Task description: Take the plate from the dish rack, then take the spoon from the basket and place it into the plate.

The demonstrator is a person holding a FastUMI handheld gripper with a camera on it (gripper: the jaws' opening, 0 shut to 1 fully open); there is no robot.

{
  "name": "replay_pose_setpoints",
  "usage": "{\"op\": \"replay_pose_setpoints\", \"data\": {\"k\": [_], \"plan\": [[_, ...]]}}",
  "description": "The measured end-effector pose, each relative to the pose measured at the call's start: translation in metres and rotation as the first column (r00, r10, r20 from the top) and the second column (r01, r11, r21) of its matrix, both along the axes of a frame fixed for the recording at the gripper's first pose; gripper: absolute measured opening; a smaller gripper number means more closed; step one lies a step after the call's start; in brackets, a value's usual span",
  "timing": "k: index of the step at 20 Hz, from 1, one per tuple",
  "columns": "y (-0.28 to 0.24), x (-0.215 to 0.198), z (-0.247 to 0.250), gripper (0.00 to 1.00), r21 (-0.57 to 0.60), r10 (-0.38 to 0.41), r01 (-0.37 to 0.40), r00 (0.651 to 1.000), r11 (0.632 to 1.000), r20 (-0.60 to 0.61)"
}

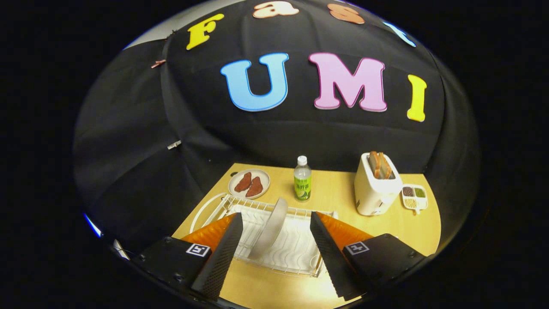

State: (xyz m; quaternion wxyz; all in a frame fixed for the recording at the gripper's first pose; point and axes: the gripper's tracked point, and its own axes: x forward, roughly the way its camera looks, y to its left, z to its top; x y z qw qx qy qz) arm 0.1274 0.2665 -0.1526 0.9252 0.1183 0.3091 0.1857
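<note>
Claw (pixel 274 223) spread wide, nothing pinched, both fingers hanging above the dish rack (pixel 283 253). Plate (pixel 271 227) stands on edge in the rack, tilted, sitting in the gap between the fingers and a bit nearer the left one; not touching either.

Rack is white wire with a ribbed white tray under it, parked at the near-left part of the wooden surface (pixel 386 227). Its left rail runs close to the surface's left edge, little room there. Bare wood near the front edge below the fingers, and more open wood to the right of the rack up to the toaster.

Far edge, left to right: round plate with two reddish-brown pieces (pixel 249 183) at the far-left corner, clear bottle with white cap and green label (pixel 302 179) mid-edge just beyond the rack, white toaster (pixel 376 184) with two bread slices sticking up, small divided tray (pixel 414 196) touching or just beside the toaster near the right edge.

Spoon and basket: cannot tell where.
</note>
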Motion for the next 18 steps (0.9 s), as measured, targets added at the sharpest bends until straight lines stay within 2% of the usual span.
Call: {"op": "replay_pose_setpoints", "data": {"k": [2, 6, 7, 10, 13, 15, 18], "plan": [[0.012, 0.010, -0.033, 0.97, -0.012, -0.016, 0.015, 0.997, 1.000, -0.081], [0.032, 0.022, -0.096, 0.91, -0.079, -0.050, 0.033, 0.973, 0.996, -0.226], [0.039, 0.022, -0.106, 0.84, -0.073, -0.060, 0.043, 0.963, 0.996, -0.261], [0.062, 0.019, -0.133, 0.77, -0.053, -0.081, 0.066, 0.928, 0.996, -0.364], [0.064, 0.014, -0.147, 0.46, -0.109, -0.149, 0.112, 0.889, 0.988, -0.433], [0.063, 0.015, -0.148, 0.42, -0.134, -0.177, 0.128, 0.868, 0.983, -0.463], [0.063, 0.020, -0.143, 0.38, -0.190, -0.176, 0.100, 0.877, 0.977, -0.448]]}}
